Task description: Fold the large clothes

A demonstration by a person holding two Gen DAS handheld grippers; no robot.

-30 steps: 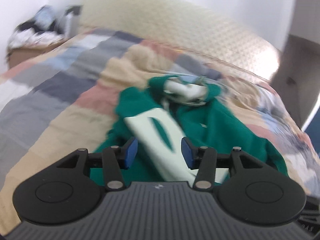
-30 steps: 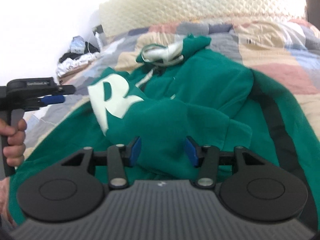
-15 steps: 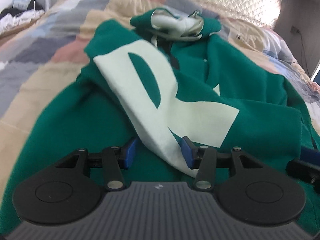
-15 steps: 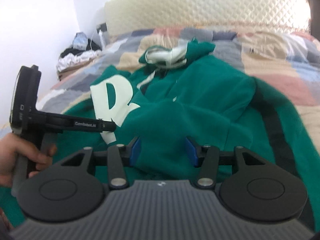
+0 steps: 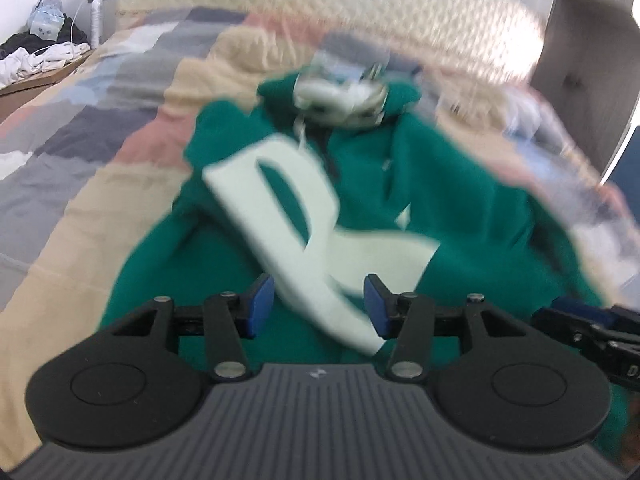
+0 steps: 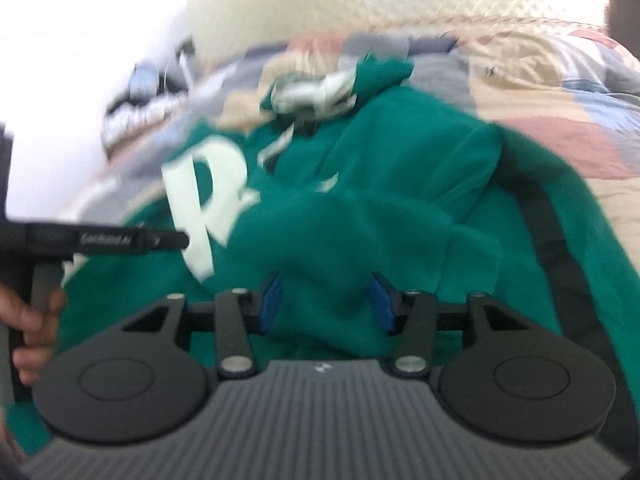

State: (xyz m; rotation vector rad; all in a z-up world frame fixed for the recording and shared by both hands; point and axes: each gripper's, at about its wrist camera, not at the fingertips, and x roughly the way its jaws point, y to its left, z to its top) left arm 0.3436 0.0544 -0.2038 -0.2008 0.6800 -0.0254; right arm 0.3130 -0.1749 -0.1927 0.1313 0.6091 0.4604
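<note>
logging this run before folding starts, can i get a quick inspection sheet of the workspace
surface: bed with patchwork quilt, rumpled near the headboard.
job's things: green hoodie lying crumpled, unfolded, hood toward the headboard; large pale letter R facing up.
clutter: pile of clothes and bags on a side table; a bottle beside it.
grippers: left claw open, over the letter; right claw open, over a raised fold of hoodie; neither visibly grips cloth.
cables: a thin white cord near the bottle, too small to trace.
surroundings: quilted headboard, white wall; frames motion-blurred.
</note>
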